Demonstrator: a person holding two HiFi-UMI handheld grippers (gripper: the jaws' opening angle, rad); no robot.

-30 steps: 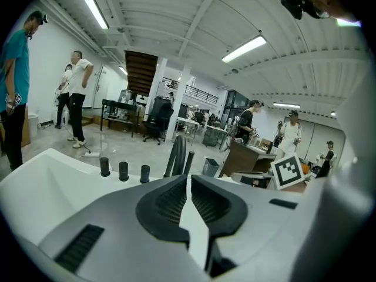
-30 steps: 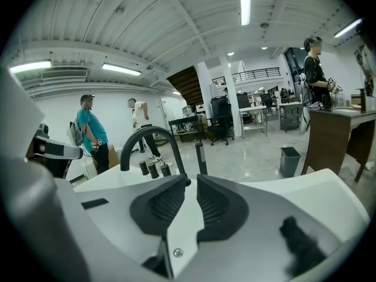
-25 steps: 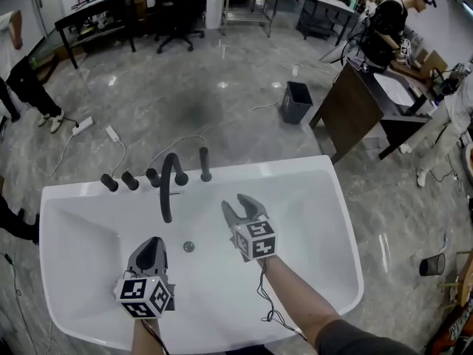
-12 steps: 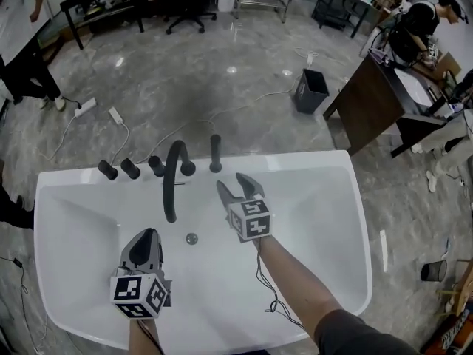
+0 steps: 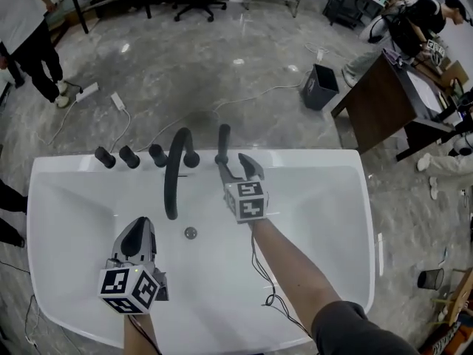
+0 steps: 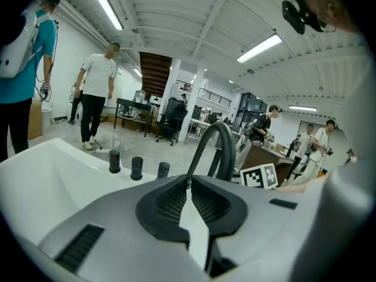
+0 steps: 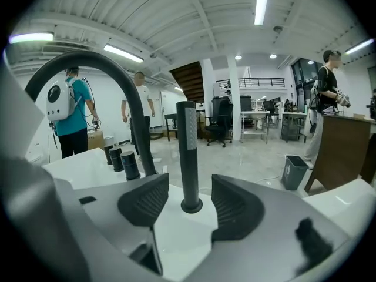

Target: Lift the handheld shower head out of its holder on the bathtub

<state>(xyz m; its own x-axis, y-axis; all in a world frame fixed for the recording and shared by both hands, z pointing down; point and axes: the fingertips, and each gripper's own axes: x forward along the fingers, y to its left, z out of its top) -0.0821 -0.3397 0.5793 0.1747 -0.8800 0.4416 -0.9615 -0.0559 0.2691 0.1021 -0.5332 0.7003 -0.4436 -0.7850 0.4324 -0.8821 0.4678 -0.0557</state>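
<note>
As just-opened right gripper [image 5: 236, 166] jaws flank shower head [image 5: 223, 143], left gripper [image 5: 136, 228] closed, white bathtub [image 5: 325, 198], marble floor [image 5: 185, 80]

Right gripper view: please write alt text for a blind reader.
The right gripper, its jaws just opened wide, frames the upright black shower head in its holder on the white bathtub without touching it; a curved faucet stands left.

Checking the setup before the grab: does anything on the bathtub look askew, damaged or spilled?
Nothing stands out. The shower head stands upright in its holder, the faucet and knobs look intact, and no water shows in the bathtub.
</note>
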